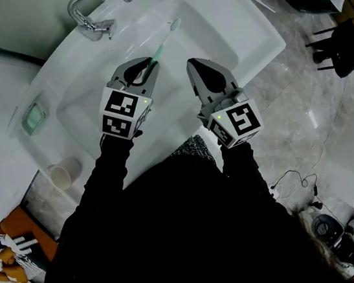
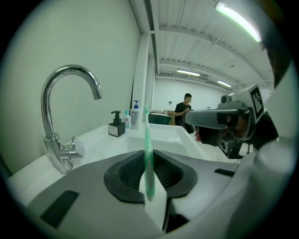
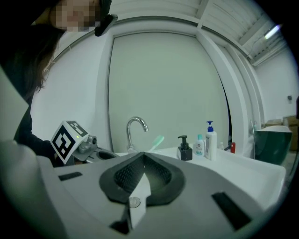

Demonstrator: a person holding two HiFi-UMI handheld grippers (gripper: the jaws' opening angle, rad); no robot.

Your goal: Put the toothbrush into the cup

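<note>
Above sink (image 1: 233, 31): left tool (image 1: 151, 63) clamped on green toothbrush (image 1: 166, 38) handle; right tool (image 1: 196, 66) jaws together, empty. Pump bottle (image 3: 211, 140) label too small to read.

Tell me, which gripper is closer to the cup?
Left. The left gripper, holding the toothbrush, is over the sink, with the cup off to its left. The right gripper is beyond it, farther from the cup.
</note>
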